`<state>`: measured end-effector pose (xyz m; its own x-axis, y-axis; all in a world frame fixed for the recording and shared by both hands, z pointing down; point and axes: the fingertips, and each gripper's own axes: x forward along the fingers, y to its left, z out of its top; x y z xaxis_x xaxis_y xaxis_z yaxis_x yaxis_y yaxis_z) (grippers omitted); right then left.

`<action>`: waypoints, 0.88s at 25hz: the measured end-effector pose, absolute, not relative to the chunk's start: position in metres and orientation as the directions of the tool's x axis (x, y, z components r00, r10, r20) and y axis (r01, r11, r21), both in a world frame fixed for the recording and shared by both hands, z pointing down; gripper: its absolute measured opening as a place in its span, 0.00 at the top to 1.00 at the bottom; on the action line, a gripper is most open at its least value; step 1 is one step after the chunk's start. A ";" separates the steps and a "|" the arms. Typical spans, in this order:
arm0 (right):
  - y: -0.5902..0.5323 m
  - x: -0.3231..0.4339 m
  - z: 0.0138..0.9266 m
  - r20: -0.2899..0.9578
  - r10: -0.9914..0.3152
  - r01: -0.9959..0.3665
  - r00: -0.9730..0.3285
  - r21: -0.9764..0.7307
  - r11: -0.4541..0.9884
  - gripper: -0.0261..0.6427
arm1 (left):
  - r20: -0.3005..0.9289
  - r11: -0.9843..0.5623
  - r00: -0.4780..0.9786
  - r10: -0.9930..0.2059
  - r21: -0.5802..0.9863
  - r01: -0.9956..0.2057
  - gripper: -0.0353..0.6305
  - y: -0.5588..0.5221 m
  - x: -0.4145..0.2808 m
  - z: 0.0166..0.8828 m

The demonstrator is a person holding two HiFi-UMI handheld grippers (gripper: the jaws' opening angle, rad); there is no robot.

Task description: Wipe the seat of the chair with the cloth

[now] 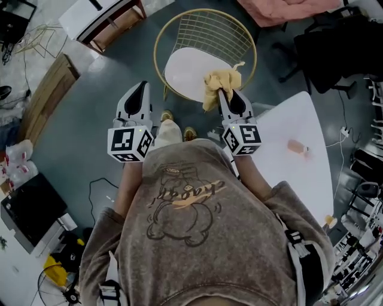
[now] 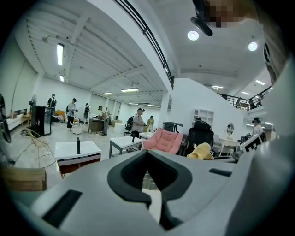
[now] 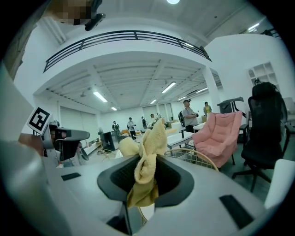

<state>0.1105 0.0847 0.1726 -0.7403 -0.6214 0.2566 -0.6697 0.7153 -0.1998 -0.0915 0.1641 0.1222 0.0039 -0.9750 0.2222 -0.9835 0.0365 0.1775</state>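
A chair with a gold wire back [image 1: 203, 24] and a white seat [image 1: 185, 75] stands in front of me in the head view. A yellow cloth [image 1: 220, 83] hangs bunched over the seat's near right edge, with my right gripper [image 1: 228, 94] shut on it. In the right gripper view the cloth [image 3: 147, 156] sticks up from between the jaws of that gripper [image 3: 145, 184], with the wire back [image 3: 196, 159] behind. My left gripper [image 1: 142, 88] hovers left of the seat, shut and empty. The left gripper view shows its own jaws [image 2: 154, 193] together and the cloth [image 2: 201, 151] off to the right.
A white table [image 1: 311, 179] with a small pink object [image 1: 297, 146] stands at the right. A black office chair [image 1: 335, 48] and a pink chair [image 1: 281, 9] are beyond it. A wooden bench [image 1: 48, 95] and a monitor [image 1: 30, 209] lie left. Several people stand far off.
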 end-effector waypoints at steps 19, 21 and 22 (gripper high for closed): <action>0.011 0.066 0.206 0.301 -0.759 -0.816 -0.577 -0.187 0.547 0.81 | 0.279 -0.214 0.259 -0.925 0.183 -0.960 0.93 0.046 -0.137 0.179; 0.004 0.066 0.216 0.308 -0.762 -0.822 -0.569 -0.193 0.536 0.81 | 0.292 -0.219 0.269 -0.918 0.190 -0.957 0.93 0.035 -0.137 0.192; 0.000 0.066 0.220 0.311 -0.764 -0.825 -0.566 -0.195 0.531 0.81 | 0.298 -0.221 0.272 -0.915 0.195 -0.956 0.93 0.030 -0.137 0.198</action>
<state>0.0660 -0.0003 0.2205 -0.5656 -0.7640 0.3106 -0.8245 0.5311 -0.1952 -0.1366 0.0299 0.1982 0.2720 -0.9151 0.2978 -0.9557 -0.2208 0.1946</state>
